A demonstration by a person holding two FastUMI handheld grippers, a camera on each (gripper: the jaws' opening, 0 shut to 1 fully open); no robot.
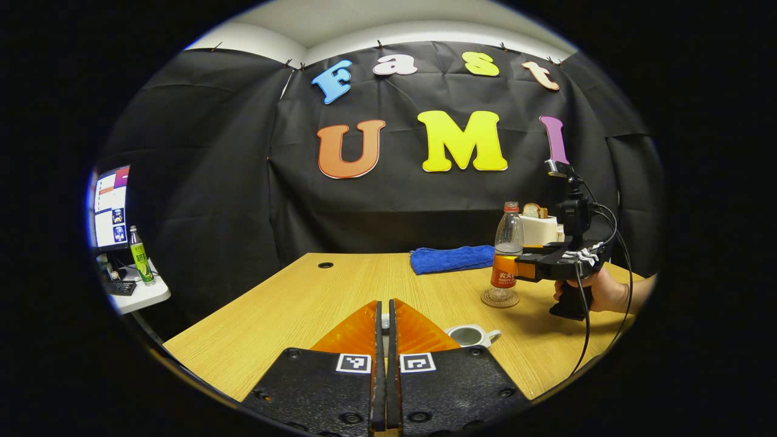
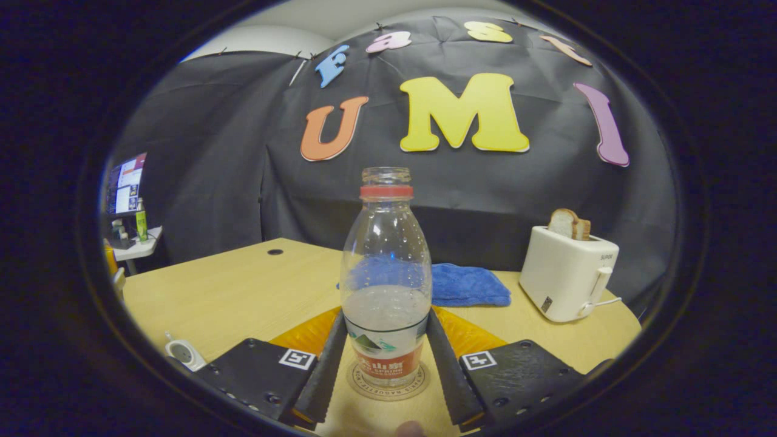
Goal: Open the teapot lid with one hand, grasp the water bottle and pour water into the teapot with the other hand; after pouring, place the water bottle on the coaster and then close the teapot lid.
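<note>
A clear uncapped water bottle [image 2: 386, 285], roughly half full with an orange label, stands upright on a round coaster [image 2: 359, 383]. My right gripper [image 2: 386, 315] is shut on its lower body, one finger on each side. The left gripper view has the same bottle [image 1: 507, 243], the coaster [image 1: 500, 300] and the right gripper [image 1: 521, 267] with a hand holding it. My left gripper [image 1: 383, 306] is shut, a sliver of the white teapot lid [image 1: 385, 321] showing between its fingers. The white teapot [image 1: 470, 335] sits open-topped just to its right, also seen low on the left as teapot [image 2: 184, 353].
A blue towel [image 2: 464, 285] lies at the back of the wooden table [image 2: 243, 291]. A white toaster [image 2: 567, 280] with bread stands back right. Off the table's left edge are a side shelf with a monitor [image 1: 110, 208] and a green bottle [image 1: 141, 255].
</note>
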